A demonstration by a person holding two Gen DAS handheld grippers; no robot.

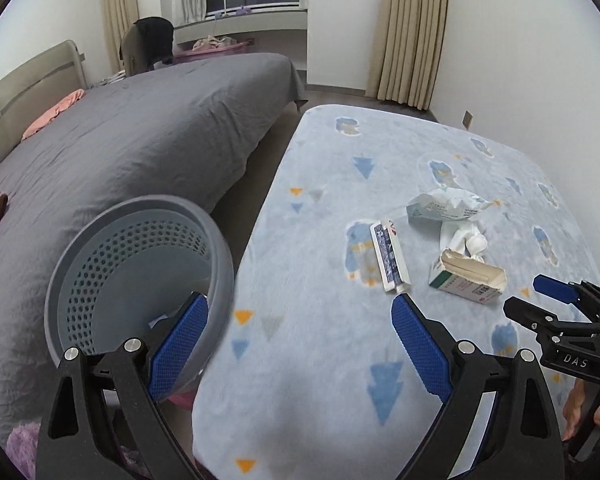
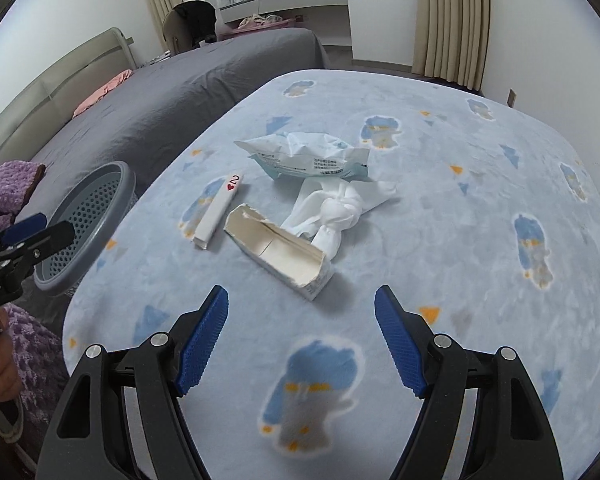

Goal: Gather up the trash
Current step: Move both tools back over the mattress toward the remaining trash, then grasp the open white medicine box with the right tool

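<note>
Both my left gripper (image 1: 300,344) and right gripper (image 2: 300,340) gape empty. Torn carton (image 2: 278,256), card box (image 2: 219,210), knotted tissue (image 2: 336,212) and wrapper (image 2: 308,156) await mid-frame; wastebasket (image 1: 140,276) lower left looks nearly empty.

Desk (image 2: 440,208) is covered in fleecy light-blue printed cloth, matt, soft nap. Bin (image 1: 140,272), lower left of the left wrist view, is moulded grey plastic, perforated wall, smooth satin rim. Torn carton (image 2: 278,254) at centre of the right wrist view is thin card, raw matt inside, ragged edges. Knotted tissue (image 2: 336,216) is soft white paper, creased. Wrapper (image 2: 312,156) is crinkled plastic film, slight sheen. Card box (image 2: 220,210) is smooth printed card. Left tongs (image 1: 300,344) and right tongs (image 2: 300,340) are black matt plastic with blue knurled pads and bright metal pins. Bed (image 1: 132,152) is dressed in wrinkled grey matt cloth.
</note>
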